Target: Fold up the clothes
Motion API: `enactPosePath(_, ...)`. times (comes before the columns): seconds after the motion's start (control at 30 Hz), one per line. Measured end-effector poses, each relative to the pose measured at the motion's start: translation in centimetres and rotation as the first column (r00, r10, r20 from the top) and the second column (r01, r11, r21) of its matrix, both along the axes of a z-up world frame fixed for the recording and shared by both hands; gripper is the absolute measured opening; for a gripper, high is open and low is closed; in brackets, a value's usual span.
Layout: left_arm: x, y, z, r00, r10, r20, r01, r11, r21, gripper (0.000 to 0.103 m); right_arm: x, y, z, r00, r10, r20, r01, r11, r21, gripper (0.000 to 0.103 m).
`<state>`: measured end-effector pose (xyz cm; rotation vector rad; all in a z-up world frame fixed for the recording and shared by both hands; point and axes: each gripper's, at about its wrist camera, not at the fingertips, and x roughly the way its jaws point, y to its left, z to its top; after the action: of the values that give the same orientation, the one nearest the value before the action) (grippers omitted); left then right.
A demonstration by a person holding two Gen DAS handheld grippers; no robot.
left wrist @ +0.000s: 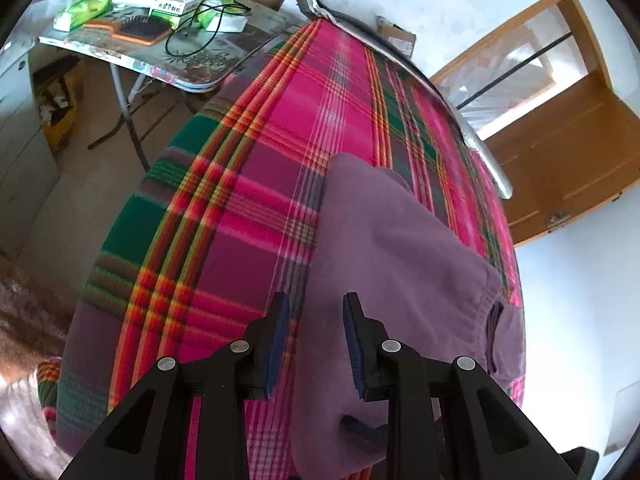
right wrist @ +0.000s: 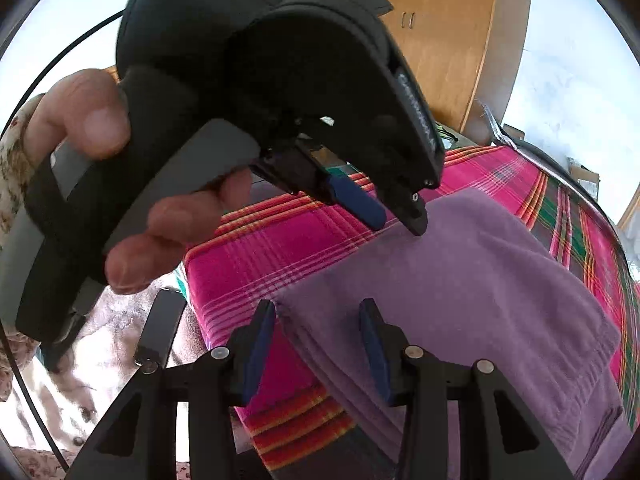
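A purple garment (left wrist: 400, 248), folded, lies flat on a pink, green and orange plaid blanket (left wrist: 256, 184). My left gripper (left wrist: 316, 304) hovers open over the garment's left edge, and nothing is pinched between its blue pads. In the right wrist view the same purple garment (right wrist: 472, 280) spreads to the right across the plaid blanket (right wrist: 260, 248). My right gripper (right wrist: 316, 306) stands open just above its near left corner. A hand (right wrist: 92, 120) holds the left gripper (right wrist: 398, 222), whose tips sit just above the garment's far edge.
A folding table (left wrist: 132, 56) beside the bed carries a hairbrush (left wrist: 140, 28), tissue packs, a white box and cables. A wooden door (left wrist: 568, 148) stands at the right. A wooden wardrobe (right wrist: 440, 40) is behind the bed. A dark flat bar (right wrist: 160, 324) lies below the blanket's near edge.
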<state>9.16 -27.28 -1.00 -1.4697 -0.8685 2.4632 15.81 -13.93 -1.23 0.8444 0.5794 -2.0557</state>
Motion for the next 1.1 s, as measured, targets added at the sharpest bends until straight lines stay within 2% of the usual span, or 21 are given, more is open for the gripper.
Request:
enactPosePath(0.2, -0.8, 0.6, -0.2, 0.999, -0.035, -0.001, 0.035, 0.999, 0.002, 0.029, -0.6, 0.4, 0.1, 1.0, -0.029, 0.006, 0.029, 0.999, -0.014, 0.038)
enactPosePath(0.43, -1.7, 0.3, -0.6, 0.999, -0.043, 0.008, 0.043, 0.998, 0.047, 0.029, -0.7, 0.7, 0.3, 1.0, -0.024, -0.001, 0.024, 0.999, -0.026, 0.012)
enactPosePath(0.8, -4.2, 0.6, -0.6, 0.998, -0.054, 0.021, 0.052, 0.995, 0.089, 0.029, -0.5, 1.5, 1.8, 0.999, -0.011, -0.044, 0.008, 0.997, -0.071, 0.009)
enactPosePath(1.03, -6.0, -0.1, -1.3, 0.998, -0.04, 0.044, 0.031, 0.98, 0.196, 0.029, 0.9, 2.8, 2.9, 0.999, -0.017, -0.043, 0.012, 0.994, -0.11, 0.009)
enactPosePath(1.1, -6.1, -0.1, -1.3, 0.998, -0.034, 0.052, 0.023, 0.979, 0.204, 0.029, 0.9, 3.0, 3.0, 0.999, -0.018, -0.043, 0.013, 0.993, -0.114, 0.009)
